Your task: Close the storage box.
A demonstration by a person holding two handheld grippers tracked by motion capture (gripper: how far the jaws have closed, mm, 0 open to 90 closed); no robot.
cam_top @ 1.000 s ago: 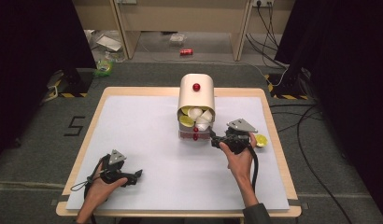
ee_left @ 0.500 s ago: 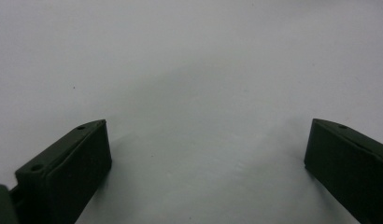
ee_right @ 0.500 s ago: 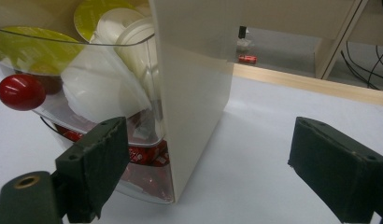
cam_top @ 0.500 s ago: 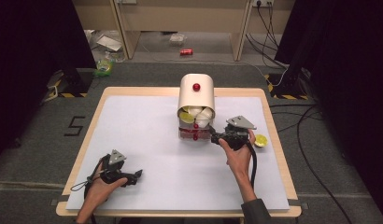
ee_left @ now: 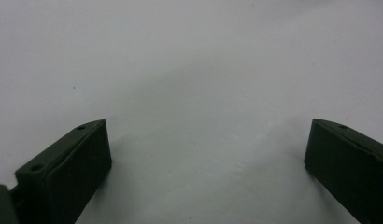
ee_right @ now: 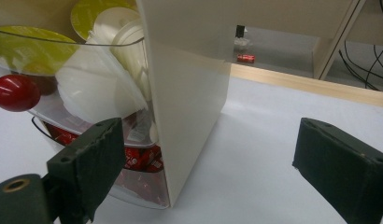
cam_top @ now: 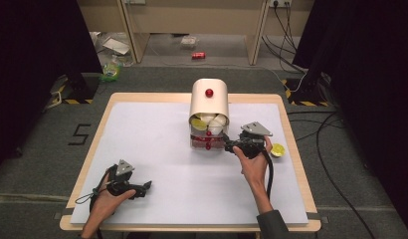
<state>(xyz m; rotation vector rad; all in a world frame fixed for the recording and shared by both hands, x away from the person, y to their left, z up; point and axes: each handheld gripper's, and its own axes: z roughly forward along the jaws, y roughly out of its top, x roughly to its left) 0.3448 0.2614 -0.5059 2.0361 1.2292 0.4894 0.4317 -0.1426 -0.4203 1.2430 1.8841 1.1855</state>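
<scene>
A cream cabinet [cam_top: 209, 105] with a rounded top and a red knob [cam_top: 209, 92] stands at the middle back of the table. Its clear drawers [cam_top: 207, 134] stick out in front, holding white and yellow cups [ee_right: 103, 79] above and red packets [ee_right: 139, 158] below. My right gripper [cam_top: 227, 146] is open at the cabinet's front right corner. In the right gripper view, the right gripper [ee_right: 203, 172] has its jaws on either side of the cabinet's side wall [ee_right: 189, 93], not touching it. My left gripper [cam_top: 146, 186] rests open and empty on the white mat [ee_left: 194, 70] at the front left.
A small yellow lid-like thing [cam_top: 277, 149] lies on the table right of my right hand. A red-knobbed drawer front [ee_right: 14, 92] shows at the left of the right gripper view. The table's wooden edge [ee_right: 311, 86] runs behind, with cables and a red can on the floor beyond.
The right hand has shifted only slightly by the cabinet's front corner. The left hand and its gripper have stayed where they were.
</scene>
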